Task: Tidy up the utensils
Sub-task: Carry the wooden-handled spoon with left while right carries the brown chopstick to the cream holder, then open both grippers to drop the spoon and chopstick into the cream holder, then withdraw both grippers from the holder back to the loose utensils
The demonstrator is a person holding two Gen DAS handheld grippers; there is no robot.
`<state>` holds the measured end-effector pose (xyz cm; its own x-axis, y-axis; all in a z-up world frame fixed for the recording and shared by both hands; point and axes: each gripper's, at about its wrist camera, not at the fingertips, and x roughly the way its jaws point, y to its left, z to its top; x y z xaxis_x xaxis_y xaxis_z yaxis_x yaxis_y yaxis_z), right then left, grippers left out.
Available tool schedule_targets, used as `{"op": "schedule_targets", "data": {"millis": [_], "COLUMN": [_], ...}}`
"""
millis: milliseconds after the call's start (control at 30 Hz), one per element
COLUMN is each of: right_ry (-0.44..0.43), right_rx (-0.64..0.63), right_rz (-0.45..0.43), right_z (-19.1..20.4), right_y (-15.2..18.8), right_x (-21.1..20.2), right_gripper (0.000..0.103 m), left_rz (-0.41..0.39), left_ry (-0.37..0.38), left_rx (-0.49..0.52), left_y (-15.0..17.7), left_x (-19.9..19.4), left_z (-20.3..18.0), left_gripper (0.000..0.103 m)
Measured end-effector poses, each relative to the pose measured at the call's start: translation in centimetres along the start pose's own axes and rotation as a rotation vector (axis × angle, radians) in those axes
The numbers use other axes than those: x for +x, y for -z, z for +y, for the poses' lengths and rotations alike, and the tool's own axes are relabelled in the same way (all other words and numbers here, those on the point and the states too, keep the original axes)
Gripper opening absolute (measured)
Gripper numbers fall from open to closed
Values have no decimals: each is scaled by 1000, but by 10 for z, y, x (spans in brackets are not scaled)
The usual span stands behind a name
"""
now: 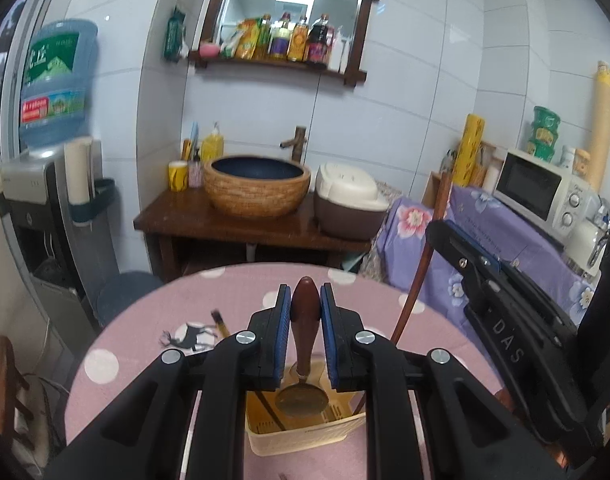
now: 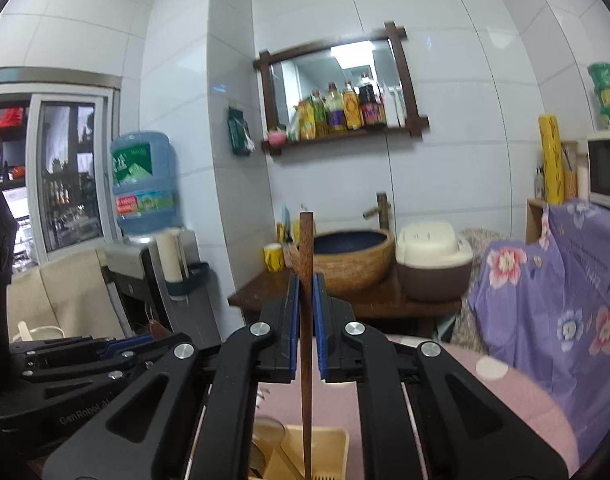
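Observation:
My left gripper (image 1: pixel 305 300) is shut on the dark wooden handle of a spoon (image 1: pixel 304 320). The spoon hangs bowl down into a cream plastic utensil holder (image 1: pixel 305 432) on the pink dotted table (image 1: pixel 145 340). My right gripper (image 2: pixel 306 288) is shut on a brown wooden chopstick (image 2: pixel 306 320) held upright, its lower end inside the same holder (image 2: pixel 325 452). The chopstick also shows in the left wrist view (image 1: pixel 417 272), with the right gripper (image 1: pixel 457 240) beside it. Another chopstick (image 1: pixel 221 324) lies on the table to the left.
A deer print (image 1: pixel 189 336) marks the tablecloth. Behind the table stand a wooden stand with a basin (image 1: pixel 257 188), a rice cooker (image 1: pixel 349 204), a water dispenser (image 1: pixel 53 128) and a microwave (image 1: pixel 541 192) on a purple flowered cloth.

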<state>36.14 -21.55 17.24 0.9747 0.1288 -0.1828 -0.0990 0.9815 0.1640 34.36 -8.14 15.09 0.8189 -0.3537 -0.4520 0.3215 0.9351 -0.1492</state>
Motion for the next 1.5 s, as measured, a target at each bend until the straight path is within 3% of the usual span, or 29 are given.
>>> {"op": "schedule_targets", "data": {"millis": [267, 567, 633, 667, 700, 733, 767, 933, 1167, 1500], "right_ry": [16, -21, -25, -18, -16, -14, -10, -4, 31, 95], "right_rx": [26, 15, 1, -6, -8, -2, 1, -24, -60, -49], "right_rz": [96, 84, 93, 84, 76, 66, 59, 131, 289, 467], "right_z": [-11, -13, -11, -11, -11, -12, -13, -13, -23, -36], "right_y": [49, 55, 56, 56, 57, 57, 58, 78, 130, 210], "right_x": [15, 8, 5, 1, -5, -13, -20, -58, -101, -134], "right_gripper": [8, 8, 13, 25, 44, 52, 55, 61, 70, 70], "left_rz": [93, 129, 112, 104, 93, 77, 61, 84, 207, 322], "left_ry": [-24, -20, -13, -15, -20, -27, -34, -50, -59, -71], "left_rx": [-22, -56, -53, -47, -41, -35, -30, -41, -81, -136], "left_y": [41, 58, 59, 59, 60, 62, 65, 96, 159, 224], "left_x": [26, 41, 34, 29, 23, 15, 7, -19, -34, -46], "left_z": [13, 19, 18, 16, 15, 14, 13, 21, 35, 35], "left_gripper": [16, 16, 21, 32, 38, 49, 53, 62, 63, 63]}}
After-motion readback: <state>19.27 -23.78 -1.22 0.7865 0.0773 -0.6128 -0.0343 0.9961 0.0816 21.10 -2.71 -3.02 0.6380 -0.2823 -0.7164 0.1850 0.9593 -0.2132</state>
